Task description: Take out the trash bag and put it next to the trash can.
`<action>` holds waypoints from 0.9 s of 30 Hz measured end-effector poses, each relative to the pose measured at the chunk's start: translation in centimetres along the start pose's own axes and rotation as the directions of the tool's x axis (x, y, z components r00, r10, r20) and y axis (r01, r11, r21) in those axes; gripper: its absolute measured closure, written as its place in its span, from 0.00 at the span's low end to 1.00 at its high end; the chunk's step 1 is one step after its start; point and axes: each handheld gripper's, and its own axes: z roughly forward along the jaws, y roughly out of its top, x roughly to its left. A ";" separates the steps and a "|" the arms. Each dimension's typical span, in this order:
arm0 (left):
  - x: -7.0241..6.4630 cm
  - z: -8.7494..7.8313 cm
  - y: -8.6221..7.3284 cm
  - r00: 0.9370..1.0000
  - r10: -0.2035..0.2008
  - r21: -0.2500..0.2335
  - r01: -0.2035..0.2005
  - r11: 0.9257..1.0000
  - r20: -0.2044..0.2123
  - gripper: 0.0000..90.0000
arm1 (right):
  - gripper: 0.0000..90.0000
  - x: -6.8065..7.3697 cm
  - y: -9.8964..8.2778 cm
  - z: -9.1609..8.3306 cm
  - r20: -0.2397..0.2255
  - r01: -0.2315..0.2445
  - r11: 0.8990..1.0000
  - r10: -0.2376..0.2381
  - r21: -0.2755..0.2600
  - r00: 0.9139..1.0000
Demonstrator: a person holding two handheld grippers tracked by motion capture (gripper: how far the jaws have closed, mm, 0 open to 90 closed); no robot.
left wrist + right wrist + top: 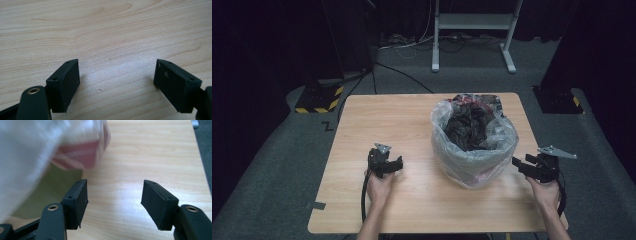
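Where the bin bag (473, 145) stands right of centre on the tabletop (362, 120), its clear plastic wall is seen to veil the contents: dark crumpled material fills the open mouth, and a red-and-white item near the base is made out only as a patch of colour. In the right gripper view the bag (32, 152) is blurred and cut off at the top and left edges, so no detail of its surface can be read; a greenish tint is noted under it.

The right claw (518, 164) is held just beside the bag's lower right side, apart from the plastic. Its jaws are spread, with nothing but bare wood between them (115, 205). The left claw (398, 164) is held low over the wood to the left of the bag, well apart from it. Its jaws are spread wide over bare wood (116, 82). Both forearms are cut off at the bottom edge of the high view.

A pale wood grain is shown on the tabletop. Grey carpet surrounds it. A white frame (472, 30) with two feet stands beyond the far edge, cables run across the floor, and yellow-black striped bases (319, 99) are partly lost in the dark surround.
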 end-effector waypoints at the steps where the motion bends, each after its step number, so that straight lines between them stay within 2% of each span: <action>1: 0.0 0.0 0.0 1.000 0.000 0.000 0.000 1.000 0.000 0.23 | 0.42 0.0 0.2 -0.3 -0.002 0.001 1.000 -0.001 -0.009 1.000; 4: 0.0 0.0 0.0 1.000 -0.001 0.000 0.001 1.000 0.000 0.23 | 0.44 0.2 0.9 -1.3 -0.021 -0.008 0.999 0.008 -0.033 1.000; 7: 0.0 0.0 0.0 1.000 -0.001 0.000 0.001 1.000 0.000 0.23 | 0.46 0.3 1.4 -1.8 -0.023 -0.004 0.999 0.003 -0.035 1.000; 10: 0.0 0.0 0.0 1.000 -0.001 0.000 0.001 1.000 0.000 0.23 | 0.47 0.4 1.9 -2.3 -0.042 -0.019 0.999 0.018 -0.032 0.999; 20: 0.0 0.0 0.0 1.000 -0.002 0.000 0.002 1.000 -0.001 0.23 | 0.51 0.9 5.1 -5.2 -0.052 0.016 0.994 -0.021 -0.106 0.998; 27: 0.0 0.0 0.0 1.000 -0.002 0.001 0.002 1.000 -0.001 0.23 | 0.52 1.7 7.4 -6.3 -0.097 0.029 0.993 -0.040 -0.114 0.994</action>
